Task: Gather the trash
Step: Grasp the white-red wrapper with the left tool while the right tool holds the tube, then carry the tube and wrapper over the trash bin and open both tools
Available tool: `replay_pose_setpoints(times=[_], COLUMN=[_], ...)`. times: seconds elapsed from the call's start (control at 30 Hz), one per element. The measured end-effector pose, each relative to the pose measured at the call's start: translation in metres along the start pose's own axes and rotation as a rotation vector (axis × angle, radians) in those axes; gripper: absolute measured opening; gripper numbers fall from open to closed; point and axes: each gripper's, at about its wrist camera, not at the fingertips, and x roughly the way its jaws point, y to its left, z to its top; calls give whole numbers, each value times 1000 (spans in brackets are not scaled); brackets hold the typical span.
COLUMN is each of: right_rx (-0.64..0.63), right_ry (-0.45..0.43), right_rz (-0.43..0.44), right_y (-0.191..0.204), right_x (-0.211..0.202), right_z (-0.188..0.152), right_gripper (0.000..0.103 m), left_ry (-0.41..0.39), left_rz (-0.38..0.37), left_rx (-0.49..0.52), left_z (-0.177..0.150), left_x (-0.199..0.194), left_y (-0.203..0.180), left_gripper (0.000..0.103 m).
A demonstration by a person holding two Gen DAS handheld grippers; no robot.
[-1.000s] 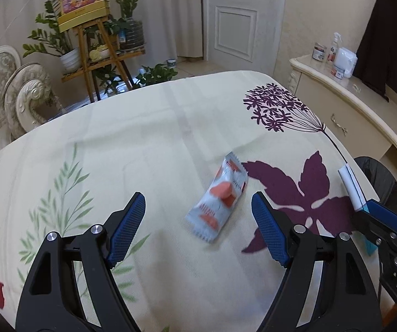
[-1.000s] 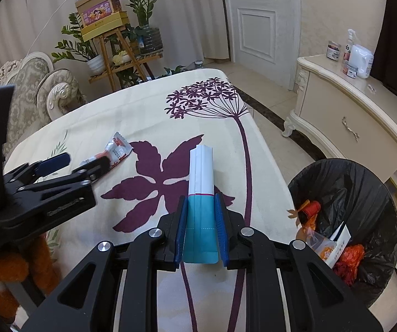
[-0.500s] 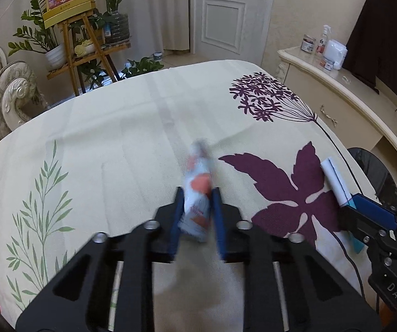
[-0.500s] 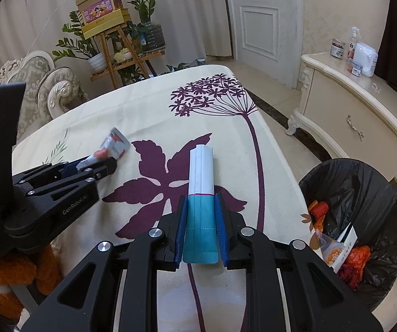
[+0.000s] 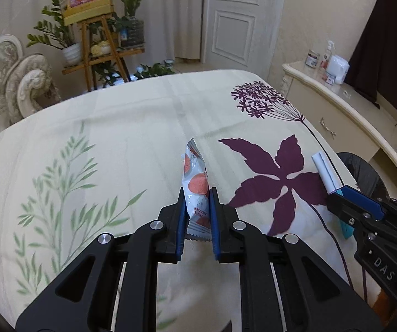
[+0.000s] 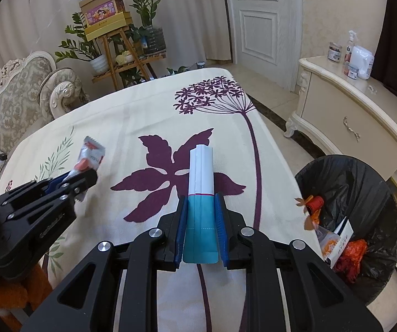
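Cream tablecloth (image 5: pixel 132 127) printed with purple leaves and green sprigs fills the middle of both views, with a white door at the top. At lower centre of the left wrist view, the left gripper (image 5: pixel 197 193) is clenched on a white snack wrapper (image 5: pixel 194 177) with orange spots, its tip pointing up-frame. In the right wrist view, the right gripper (image 6: pixel 200 199) pinches a white-and-teal folded packet (image 6: pixel 200 193) at lower centre. A black-lined trash bin (image 6: pixel 364 182) with wrappers inside sits at lower right.
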Motion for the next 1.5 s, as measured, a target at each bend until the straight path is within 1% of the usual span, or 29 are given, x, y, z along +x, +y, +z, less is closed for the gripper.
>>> replay_pose_setpoints(times=[0.17,0.33,0.5,0.67,0.9,1.07,1.27,1.5], right_rx=[3,19,41,72,115,146,178,202], right_ry=[-18,-43,-68,-93,-115,-124,-117,-104], right_rz=[-11,-27,-54,-93,-152,-203,-246,-286], right_y=[-3,-13,-27,-50,-85,-111,-137,-159], right_x=[-16,-33,-50,-67,-85,-92,-92,-85], right_z=[-6,-13,-21,-29,-37,-45,-50,-54], right_gripper=[21,21,21,21,21,21,21,21], left_ry=[-30,-47,-63,-70,-67,-69,-61,-54], left_rz=[10,1,-20,-52,-102,-136,-172,-205], left_rx=[-24,-11,8,46,87,135,168,213], left_z=[-7,-14,-22,-27,-29,-29,-27,-23], left_x=[-20,-37,-50,-57,-55,-50,-41,-25], left_y=[-4,-18,-37,-65,-106,-140,-172,-208], left_gripper=[15,15,15,15,15,15,15,15])
